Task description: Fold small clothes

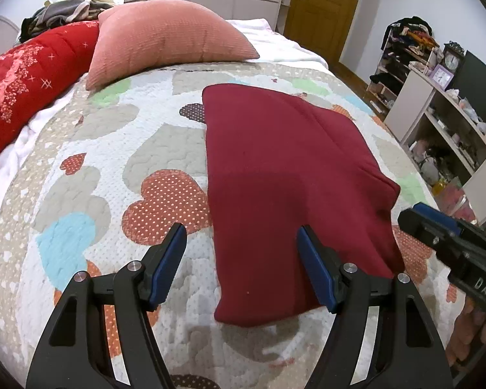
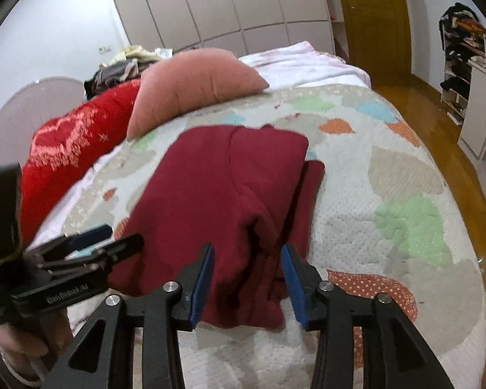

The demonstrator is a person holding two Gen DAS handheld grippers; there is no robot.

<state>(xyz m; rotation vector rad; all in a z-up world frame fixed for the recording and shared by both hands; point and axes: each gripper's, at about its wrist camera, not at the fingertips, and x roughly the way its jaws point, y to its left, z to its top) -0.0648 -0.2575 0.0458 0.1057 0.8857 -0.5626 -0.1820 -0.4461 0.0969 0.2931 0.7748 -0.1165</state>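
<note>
Two grippers hang over the near end of one folded garment (image 1: 285, 175), a dark red bundle lying on the quilt (image 1: 120, 149) this side of the pink pillow (image 1: 165, 39); the left gripper (image 1: 243, 259) stands wide open and empty, its right pad over the garment's near left edge and its left pad over bare quilt; the right gripper (image 2: 248, 278) is about half open with the near right corner of the cloth in view between its pads, gripping nothing as far as I can tell, since gaps show on both sides. The bundle's long axis runs from the grippers away toward the pillow, its far end pointing at the pillow's right tip; a narrower layer sticks out along its right side in the right wrist view. My worry is that corner: the top layers bulge there in loose folds, so a pad brushing them could drag the fold open; a pinch that catches only the upper layer would peel it off the stack; a pad set too low could snag the quilt too.
</note>
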